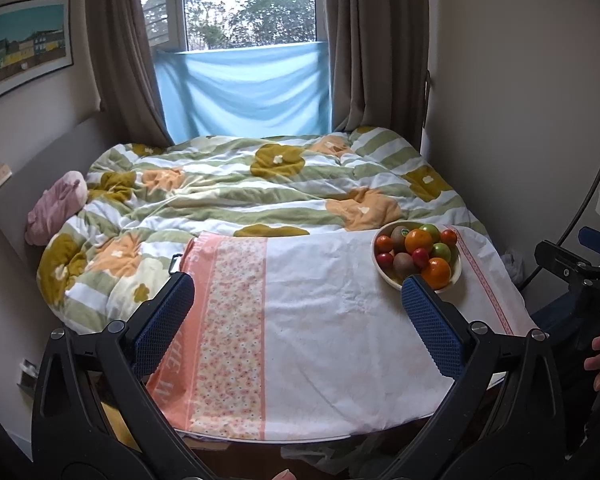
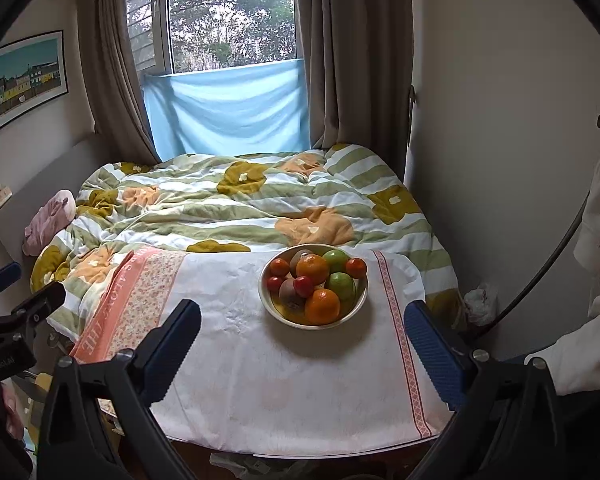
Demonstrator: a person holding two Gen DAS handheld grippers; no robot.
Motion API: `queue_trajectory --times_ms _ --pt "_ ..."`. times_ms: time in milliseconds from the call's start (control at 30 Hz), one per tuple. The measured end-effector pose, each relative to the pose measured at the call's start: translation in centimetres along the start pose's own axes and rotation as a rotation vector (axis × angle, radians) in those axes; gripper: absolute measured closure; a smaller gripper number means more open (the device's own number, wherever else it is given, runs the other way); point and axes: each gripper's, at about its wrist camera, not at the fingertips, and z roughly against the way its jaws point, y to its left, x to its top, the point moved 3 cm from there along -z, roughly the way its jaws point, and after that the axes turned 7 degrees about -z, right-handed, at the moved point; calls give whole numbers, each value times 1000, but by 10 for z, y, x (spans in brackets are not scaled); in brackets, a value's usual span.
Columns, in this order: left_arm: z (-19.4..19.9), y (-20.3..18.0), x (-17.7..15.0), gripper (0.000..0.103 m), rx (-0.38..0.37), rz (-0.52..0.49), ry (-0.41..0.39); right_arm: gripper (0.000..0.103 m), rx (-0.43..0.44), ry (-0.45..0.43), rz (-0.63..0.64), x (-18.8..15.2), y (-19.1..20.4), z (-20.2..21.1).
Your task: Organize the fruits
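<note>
Fingers on both tools stand wide apart with nothing between them. The left gripper hangs over the near part of the tabletop, its right-hand finger tip close to the near rim of the bowl. The right gripper hangs just short of the bowl's near rim, roughly centred on it.

The bowl sits on the white cloth, toward the end of the tabletop that meets the bed, close to the cloth's thin pink stripe. All the fruit I can see lies heaped inside it: two oranges, two green apples, two kiwis and several small red fruits. None lies loose on the cloth beside the bowl.

That fits either a pile waiting to be sorted out or fruit gathered in and done; I cannot tell which.

If a piece must be lifted, my judgement is that the near orange, topmost and closest, is the easy one: come down from above the bowl, straddle it across its widest part, and close gently so the round skin does not squirt out or topple its neighbours.
</note>
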Motion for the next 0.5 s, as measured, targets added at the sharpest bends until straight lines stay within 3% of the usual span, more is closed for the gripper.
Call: queue_trajectory --times_ms 500 --pt "-9 6 5 0 -5 -1 8 1 4 -4 -4 5 3 -4"
